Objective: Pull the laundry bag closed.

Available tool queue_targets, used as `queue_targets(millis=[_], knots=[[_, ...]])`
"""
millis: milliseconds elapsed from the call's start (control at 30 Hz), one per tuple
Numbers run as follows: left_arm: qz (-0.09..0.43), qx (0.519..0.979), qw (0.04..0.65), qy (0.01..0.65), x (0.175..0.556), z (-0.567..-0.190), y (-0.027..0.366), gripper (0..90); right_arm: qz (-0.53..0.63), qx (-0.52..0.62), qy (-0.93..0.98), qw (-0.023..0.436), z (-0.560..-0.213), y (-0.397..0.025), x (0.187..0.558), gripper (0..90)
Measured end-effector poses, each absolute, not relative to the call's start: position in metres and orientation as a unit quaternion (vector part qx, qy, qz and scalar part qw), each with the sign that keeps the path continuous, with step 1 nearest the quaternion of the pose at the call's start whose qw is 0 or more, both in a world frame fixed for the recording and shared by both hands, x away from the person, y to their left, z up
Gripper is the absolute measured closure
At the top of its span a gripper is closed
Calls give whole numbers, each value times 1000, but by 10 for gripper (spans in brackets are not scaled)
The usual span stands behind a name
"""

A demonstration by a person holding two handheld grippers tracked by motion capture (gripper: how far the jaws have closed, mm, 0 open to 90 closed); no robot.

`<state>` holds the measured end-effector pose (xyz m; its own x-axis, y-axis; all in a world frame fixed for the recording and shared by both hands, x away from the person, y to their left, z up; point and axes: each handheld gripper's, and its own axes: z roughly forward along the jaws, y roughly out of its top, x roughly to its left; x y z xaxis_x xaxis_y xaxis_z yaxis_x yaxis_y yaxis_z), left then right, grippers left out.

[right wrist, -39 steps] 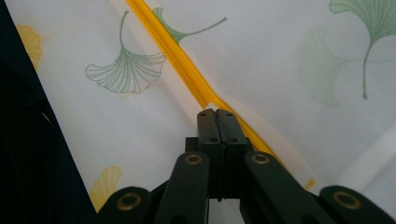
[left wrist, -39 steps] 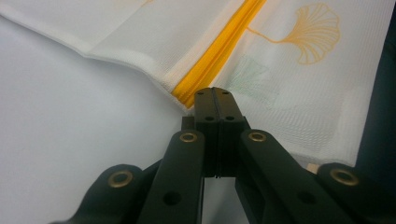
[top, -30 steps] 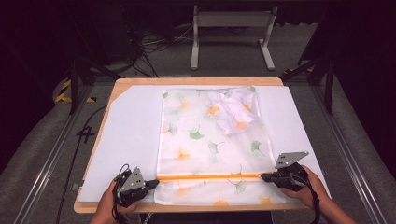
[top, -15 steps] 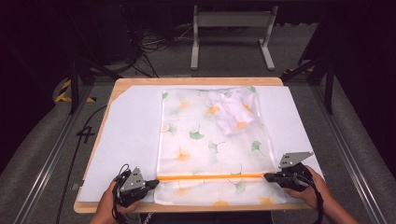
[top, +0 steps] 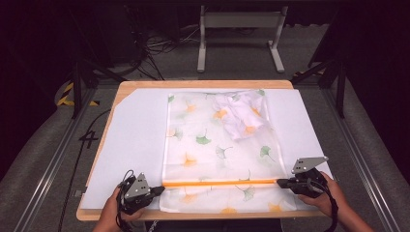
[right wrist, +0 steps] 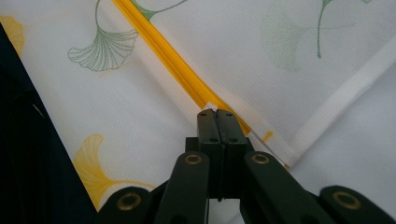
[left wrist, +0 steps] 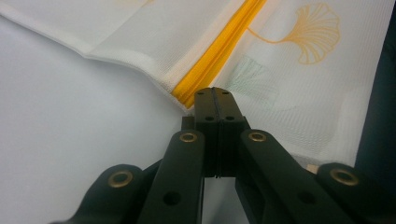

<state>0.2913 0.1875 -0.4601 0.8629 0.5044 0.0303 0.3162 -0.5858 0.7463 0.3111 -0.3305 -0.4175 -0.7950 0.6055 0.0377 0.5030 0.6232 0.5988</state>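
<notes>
Right gripper (top: 283,182) has slid slightly inward and down along the table edge versus a second ago; left gripper (top: 158,189) hasn't shifted. Both sets of jaws are pressed fully together, no gap in either gripper view. Left gripper (left wrist: 215,92) tips sit right at the near end of the yellow-orange zipper strip (left wrist: 219,53); whether any fabric is pinched between them I can't tell. Right gripper (right wrist: 217,113) tips are at the other end of the zipper strip (right wrist: 173,63), likewise touching, grip on it not discernible.

The zipper strip (top: 220,182) runs straight across between the two grippers, near the front edge of a white translucent mesh laundry bag printed with green and orange ginkgo leaves (top: 212,145). Bag lies flat on a white sheet (top: 135,140) covering the wooden table (top: 203,83). A crumpled white garment (top: 241,113) sits inside the bag at its far right corner, well apart from both grippers.
</notes>
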Motion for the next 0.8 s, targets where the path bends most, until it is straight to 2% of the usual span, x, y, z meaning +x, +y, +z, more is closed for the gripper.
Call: queue_targets(millis=[800], knots=[[122, 883, 390, 231, 291, -460, 187, 900, 301, 325, 892, 93, -417, -346, 309, 900]])
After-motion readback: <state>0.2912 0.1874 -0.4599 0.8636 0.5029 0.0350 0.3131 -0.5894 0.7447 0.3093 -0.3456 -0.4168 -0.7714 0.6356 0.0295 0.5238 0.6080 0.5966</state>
